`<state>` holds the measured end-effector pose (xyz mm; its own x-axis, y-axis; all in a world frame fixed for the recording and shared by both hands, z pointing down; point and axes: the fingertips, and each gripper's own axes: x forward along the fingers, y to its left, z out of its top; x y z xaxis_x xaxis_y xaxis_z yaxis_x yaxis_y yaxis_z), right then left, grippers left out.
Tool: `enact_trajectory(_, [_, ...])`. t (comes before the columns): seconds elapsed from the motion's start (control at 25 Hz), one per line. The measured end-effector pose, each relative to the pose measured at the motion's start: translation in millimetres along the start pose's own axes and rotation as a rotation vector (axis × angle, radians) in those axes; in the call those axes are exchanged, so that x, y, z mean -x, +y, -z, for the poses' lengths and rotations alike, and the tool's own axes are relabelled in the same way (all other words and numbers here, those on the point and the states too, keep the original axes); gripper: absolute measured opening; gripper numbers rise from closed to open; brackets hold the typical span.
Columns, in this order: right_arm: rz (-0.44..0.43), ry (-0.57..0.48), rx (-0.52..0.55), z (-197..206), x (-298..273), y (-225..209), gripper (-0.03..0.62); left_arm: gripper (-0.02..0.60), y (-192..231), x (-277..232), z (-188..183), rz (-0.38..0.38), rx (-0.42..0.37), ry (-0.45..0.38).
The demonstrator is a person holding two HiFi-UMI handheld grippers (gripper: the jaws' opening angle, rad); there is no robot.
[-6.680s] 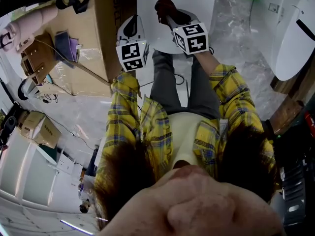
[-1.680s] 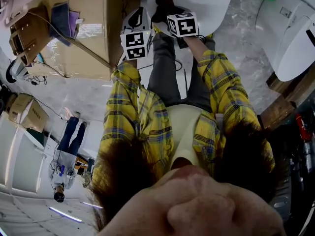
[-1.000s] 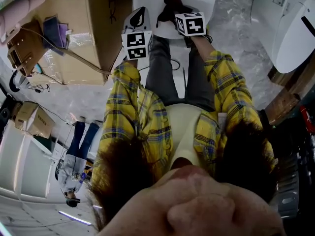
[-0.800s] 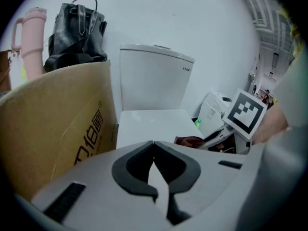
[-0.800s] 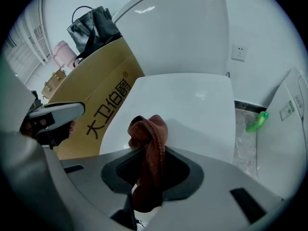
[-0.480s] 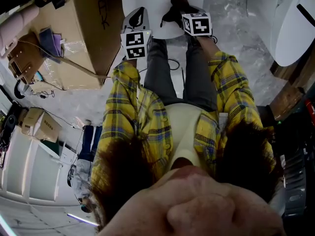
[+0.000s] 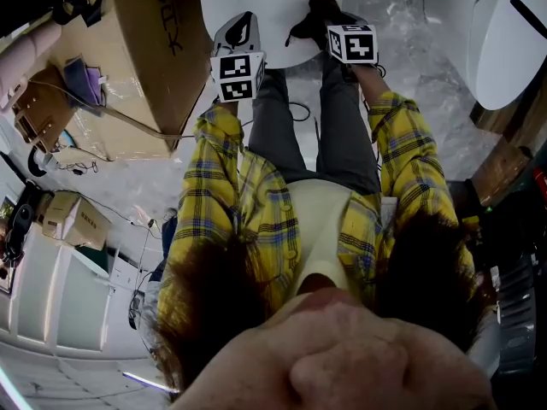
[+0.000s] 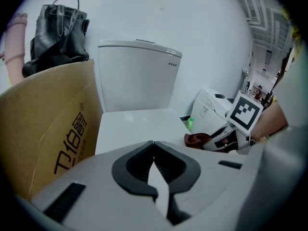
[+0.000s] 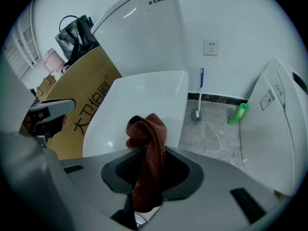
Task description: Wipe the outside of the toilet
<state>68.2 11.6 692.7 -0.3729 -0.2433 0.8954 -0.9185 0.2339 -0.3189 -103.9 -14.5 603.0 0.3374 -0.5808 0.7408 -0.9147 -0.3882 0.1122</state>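
The right gripper (image 9: pixel 146 179) is clamped on a crumpled reddish-brown cloth (image 9: pixel 148 129), and the cloth is up over the front edge of the white ceramic toilet (image 9: pixel 144 93), lid down. The left gripper (image 8: pixel 154 152) has its jaws pressed together with nothing in them, next to the tan cardboard box (image 8: pixel 48 117).

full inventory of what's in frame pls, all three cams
toilet: 1, white, lid closed, ahead of both grippers
cardboard box: 1, brown, at the toilet's side
bag: 1, black, above the box's rim
cloth: 1, brown, in the right gripper's jaws
toilet brush: 1, blue handle, against the wall
bottle: 1, green, on the floor
white unit: 1, far right
wall socket: 1, white
left gripper: jaws together, empty
right gripper: shut on the cloth
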Motion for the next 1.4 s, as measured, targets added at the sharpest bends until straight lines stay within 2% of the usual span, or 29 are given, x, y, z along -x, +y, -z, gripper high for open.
enact_trajectory(0.28, [0.036, 0.004, -0.016, 8, 12, -20, 0.115, 0.008, -2, -1, -1, -0.017, 0.022, -0.005])
enact_trajectory(0.44, [-0.02, -0.045, -0.047, -5, 29, -5, 0.115, 0.008, 6, 3, 1, -0.029, 0.027, -0.005])
enact_trajectory(0.64, [-0.117, -0.098, -0.022, -23, 48, 36, 0.115, 0.008, 26, 13, 4, -0.069, 0.043, -0.016])
enact_trajectory(0.88, [-0.227, -0.113, 0.031, -39, 51, 98, 0.115, 0.008, 58, 33, 14, -0.137, 0.075, -0.028])
enact_trajectory(1.16, [-0.335, -0.089, 0.11, -46, 35, 167, 0.115, 0.009, 95, 57, 35, -0.213, 0.128, -0.027])
enact_trajectory(1.4, [-0.416, -0.073, 0.119, -46, 15, 223, 0.115, 0.009, 115, 72, 46, -0.247, 0.155, -0.025])
